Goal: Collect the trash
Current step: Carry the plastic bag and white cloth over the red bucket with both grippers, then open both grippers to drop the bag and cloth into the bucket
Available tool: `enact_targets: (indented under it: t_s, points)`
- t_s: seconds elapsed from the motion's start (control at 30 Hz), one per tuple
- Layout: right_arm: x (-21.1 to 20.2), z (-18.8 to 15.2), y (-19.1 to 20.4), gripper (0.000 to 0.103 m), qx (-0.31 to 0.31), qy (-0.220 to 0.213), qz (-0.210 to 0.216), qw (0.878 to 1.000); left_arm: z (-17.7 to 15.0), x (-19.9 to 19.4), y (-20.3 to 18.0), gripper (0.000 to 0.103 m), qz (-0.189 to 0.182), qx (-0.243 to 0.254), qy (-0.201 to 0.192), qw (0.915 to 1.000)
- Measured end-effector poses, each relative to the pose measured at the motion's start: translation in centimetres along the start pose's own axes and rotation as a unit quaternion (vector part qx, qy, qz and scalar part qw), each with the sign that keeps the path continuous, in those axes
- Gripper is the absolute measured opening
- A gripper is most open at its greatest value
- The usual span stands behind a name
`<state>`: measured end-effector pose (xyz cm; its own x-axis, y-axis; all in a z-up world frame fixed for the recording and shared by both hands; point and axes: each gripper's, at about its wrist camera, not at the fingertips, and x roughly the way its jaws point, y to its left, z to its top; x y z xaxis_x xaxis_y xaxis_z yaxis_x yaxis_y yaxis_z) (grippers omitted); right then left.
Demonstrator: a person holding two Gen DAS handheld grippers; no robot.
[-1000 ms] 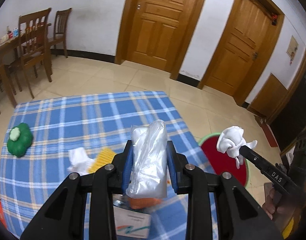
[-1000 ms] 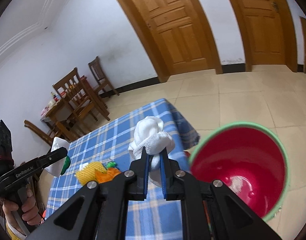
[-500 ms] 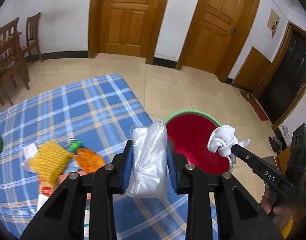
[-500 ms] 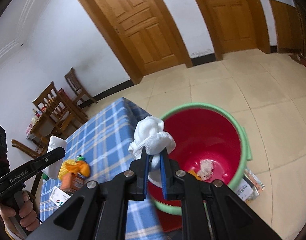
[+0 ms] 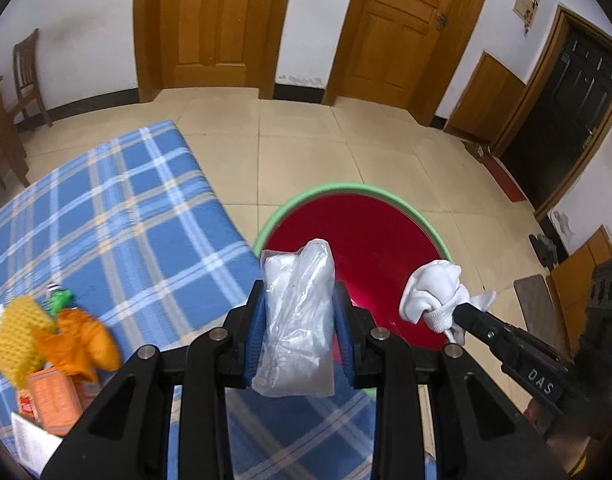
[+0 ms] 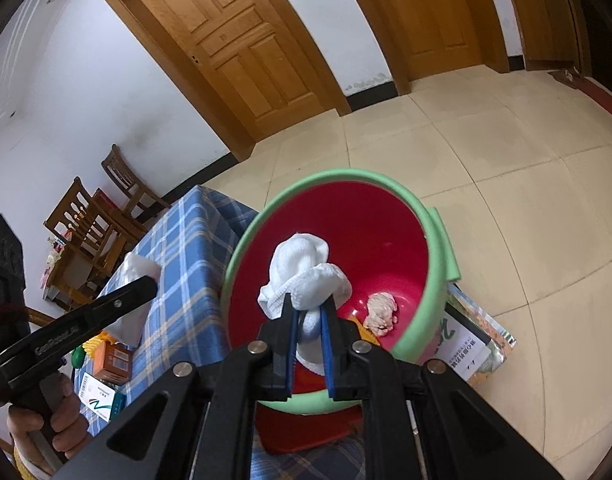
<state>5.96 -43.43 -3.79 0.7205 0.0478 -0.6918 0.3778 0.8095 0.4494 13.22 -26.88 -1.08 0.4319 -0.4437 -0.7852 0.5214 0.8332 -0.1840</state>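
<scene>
Beside bucket [image 6: 437,276], checked tablecloth [image 5: 118,216] bears litter [image 5: 46,344].

**A tiled room with wooden doors**

White walls [image 5: 90,20] with dark skirting rise beyond the jaws, broken by two panelled wooden doors [image 5: 214,24]. Pale beige floor tiles [image 5: 306,140] spread ahead. Wooden chairs [image 6: 122,180] stand far left; a dark doorway [image 5: 565,120] opens far right.

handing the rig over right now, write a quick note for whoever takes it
Left claw: shut on a clear plastic bag, near the bucket's rim.
Right claw: shut on a white cloth wad, held over the bucket.
Red bucket with the green rim stands on the floor beside the table.
Done: a crumpled scrap is in the bucket.
Left: drop both pieces in, then fetch the yellow net, orange wrapper and boxes on the table.
</scene>
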Motion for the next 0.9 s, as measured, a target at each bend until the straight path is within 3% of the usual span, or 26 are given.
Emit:
enact_targets:
  t_s: [0.27, 0.37, 0.43, 0.57, 0.73, 0.9]
  points:
    - [0.3, 0.0, -1.2, 0.013, 0.009, 0.003, -0.016, 1.0, 0.4, 2.6, -1.3, 0.032, -0.007, 0.011, 0.017, 0.9998]
    - [0.4, 0.0, -1.4, 0.013, 0.01, 0.005, -0.018, 1.0, 0.4, 2.9, -1.4, 0.04, -0.013, 0.009, 0.02, 0.9997]
    - [0.5, 0.0, -1.5, 0.013, 0.011, 0.007, -0.019, 1.0, 0.4, 2.9, -1.2, 0.05, -0.01, 0.006, 0.017, 0.9998]
    - [0.7, -0.1, -1.2, 0.014, 0.011, 0.009, -0.019, 1.0, 0.5, 2.7, -1.0, 0.052, -0.005, 0.002, 0.015, 0.9999]
    - [0.9, -0.3, -0.8, 0.016, 0.005, 0.011, -0.021, 1.0, 0.4, 2.1, -0.3, 0.064, -0.002, -0.012, 0.01, 0.9999]
    - [0.9, -0.3, -0.5, 0.022, 0.006, 0.01, -0.017, 1.0, -0.2, 1.1, 0.2, 0.065, 0.002, -0.023, 0.006, 0.9997]
